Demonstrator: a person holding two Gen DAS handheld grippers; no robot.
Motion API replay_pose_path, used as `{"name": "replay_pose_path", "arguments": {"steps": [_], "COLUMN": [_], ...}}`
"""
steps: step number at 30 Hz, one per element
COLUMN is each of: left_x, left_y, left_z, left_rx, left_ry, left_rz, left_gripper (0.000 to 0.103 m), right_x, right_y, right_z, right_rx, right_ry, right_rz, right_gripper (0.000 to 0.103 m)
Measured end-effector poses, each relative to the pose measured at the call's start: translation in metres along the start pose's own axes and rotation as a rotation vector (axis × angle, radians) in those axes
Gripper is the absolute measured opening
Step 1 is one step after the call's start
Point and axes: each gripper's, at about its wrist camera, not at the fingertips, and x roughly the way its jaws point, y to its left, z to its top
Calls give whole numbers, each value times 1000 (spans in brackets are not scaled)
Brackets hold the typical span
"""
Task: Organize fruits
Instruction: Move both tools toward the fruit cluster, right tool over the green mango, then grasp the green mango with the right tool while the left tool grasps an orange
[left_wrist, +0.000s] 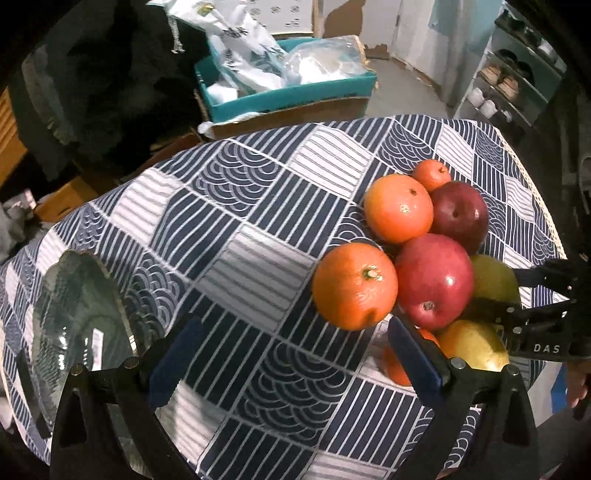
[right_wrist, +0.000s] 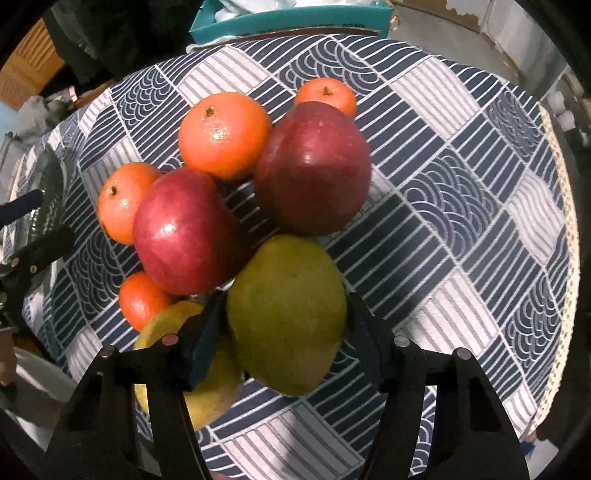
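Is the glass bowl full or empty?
Empty, as far as shows: the clear ribbed glass bowl holds no fruit; the checked tablecloth shows through it.

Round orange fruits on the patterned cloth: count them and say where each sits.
4 round orange fruits: a small one at the far end, a large one left of the dark red apple, one at the left edge, and one half hidden under the nearer apple.

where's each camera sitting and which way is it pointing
Left wrist: on the left tongs, angled down at the tablecloth, glass plate and fruit pile; its open fingers show.
Right wrist: on the right tongs, looking steeply down; fingers shut on a green pear.
Shared: same oranges, red apples, pears and cloth; each view shows the other tongs.
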Motion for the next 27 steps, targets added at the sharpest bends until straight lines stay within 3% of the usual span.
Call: {"name": "replay_pose_path", "arguments": {"steps": [8,12,23,27], "left_x": [21,31,42,45], "left_y": [-8,-13,-19,-17], "left_z": [9,12,15,14], "left_rx": [0,41,61,31], "left_ry": [47,51,52,66], "left_rz": [-39,-12,-71,-163], "left_gripper": [101,101,98,84], "right_x": [-14,-20,-18,-16], "right_y": [-16,-28,-42,-37], "right_z": [-4,-6,-4,-2], "right_rx": [19,38,78,64], "right_ry": [-47,-68,-68,-67], "right_rz": [-56,-77,-80,-84], "right_gripper": [65,65,65,65]}}
